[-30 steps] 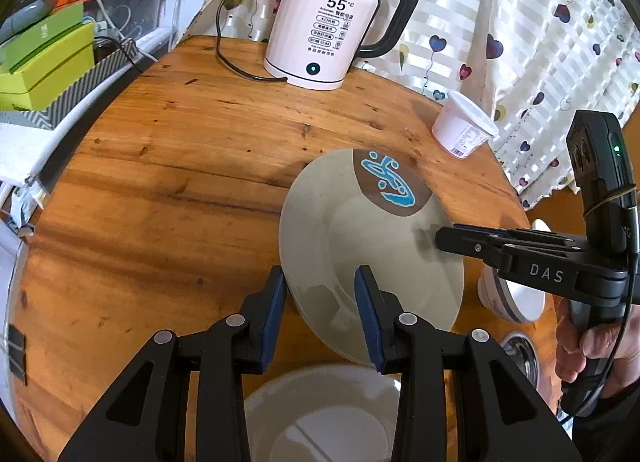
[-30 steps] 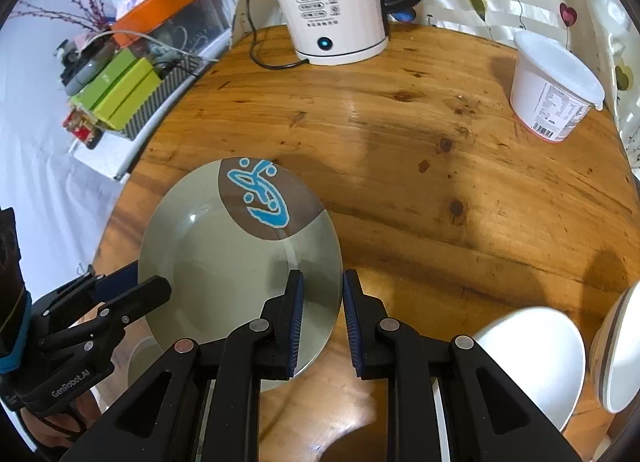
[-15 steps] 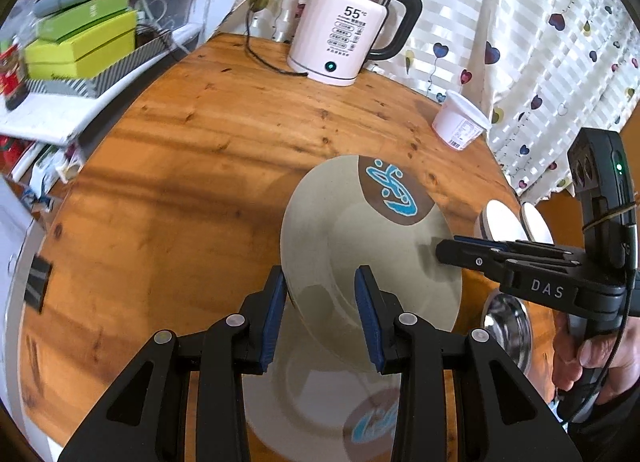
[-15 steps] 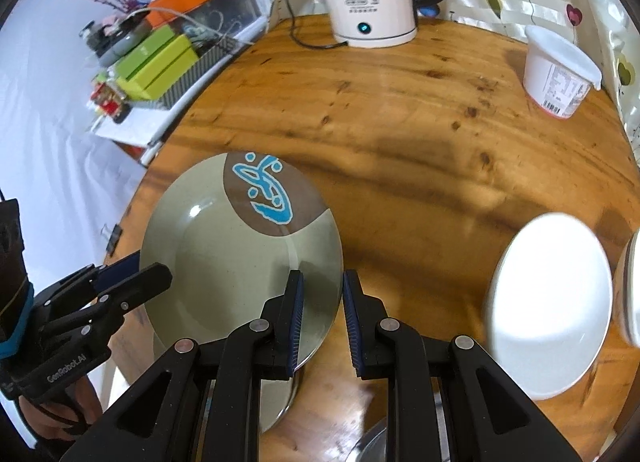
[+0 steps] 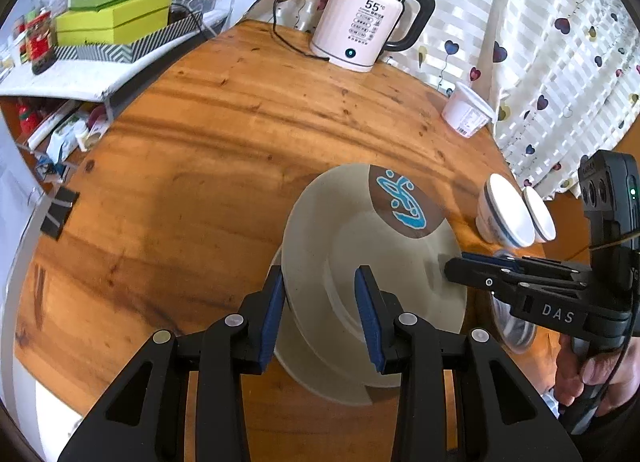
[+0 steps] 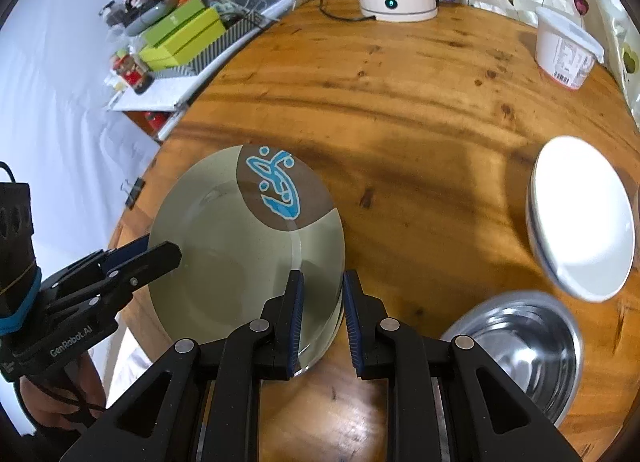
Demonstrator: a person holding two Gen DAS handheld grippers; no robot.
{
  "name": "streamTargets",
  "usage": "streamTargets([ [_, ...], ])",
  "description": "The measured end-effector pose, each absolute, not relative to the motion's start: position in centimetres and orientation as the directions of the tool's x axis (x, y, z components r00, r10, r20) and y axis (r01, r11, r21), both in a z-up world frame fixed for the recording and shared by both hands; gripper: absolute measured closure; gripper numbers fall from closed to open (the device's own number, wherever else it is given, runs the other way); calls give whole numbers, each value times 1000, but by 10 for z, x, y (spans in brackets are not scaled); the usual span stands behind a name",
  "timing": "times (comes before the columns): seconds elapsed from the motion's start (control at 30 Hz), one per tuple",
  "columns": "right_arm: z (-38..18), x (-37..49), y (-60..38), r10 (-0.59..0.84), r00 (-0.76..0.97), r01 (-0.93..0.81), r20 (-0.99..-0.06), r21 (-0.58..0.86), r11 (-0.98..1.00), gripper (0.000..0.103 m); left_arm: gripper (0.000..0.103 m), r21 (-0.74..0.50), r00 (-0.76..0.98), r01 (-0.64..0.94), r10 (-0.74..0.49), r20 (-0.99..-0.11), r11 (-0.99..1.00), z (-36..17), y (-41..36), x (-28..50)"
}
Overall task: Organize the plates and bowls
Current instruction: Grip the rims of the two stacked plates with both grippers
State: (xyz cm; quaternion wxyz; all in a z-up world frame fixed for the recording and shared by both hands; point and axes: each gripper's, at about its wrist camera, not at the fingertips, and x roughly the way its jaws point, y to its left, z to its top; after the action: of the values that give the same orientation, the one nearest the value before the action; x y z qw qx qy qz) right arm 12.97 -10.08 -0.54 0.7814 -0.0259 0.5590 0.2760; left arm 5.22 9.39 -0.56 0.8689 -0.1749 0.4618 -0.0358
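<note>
A grey-green plate (image 5: 360,262) with a brown patch and a blue fish motif is held above the round wooden table (image 5: 200,166). My left gripper (image 5: 320,302) is shut on its near rim and my right gripper (image 6: 320,302) is shut on the opposite rim (image 6: 248,246). A second similar plate (image 5: 320,374) lies on the table just under it. Two white bowls (image 5: 508,214) lie tipped at the right edge, one large in the right wrist view (image 6: 580,214). A steel bowl (image 6: 516,346) sits near the front right.
A white electric kettle (image 5: 364,30) with its cord stands at the far edge. A white plastic tub (image 5: 466,110) sits near the heart-patterned curtain. Green boxes (image 5: 112,18) sit on a shelf to the left, beyond the table edge.
Both grippers have lifted the fish plate up and away from the table. The plate below and the steel bowl have come into view.
</note>
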Motion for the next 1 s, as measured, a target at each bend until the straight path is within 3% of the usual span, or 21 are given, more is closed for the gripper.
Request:
streamTargets([
  [1.0, -25, 117, -98, 389, 196, -463, -900, 264, 846, 83, 66, -291, 538, -126, -181, -823, 948, -24, 83, 38],
])
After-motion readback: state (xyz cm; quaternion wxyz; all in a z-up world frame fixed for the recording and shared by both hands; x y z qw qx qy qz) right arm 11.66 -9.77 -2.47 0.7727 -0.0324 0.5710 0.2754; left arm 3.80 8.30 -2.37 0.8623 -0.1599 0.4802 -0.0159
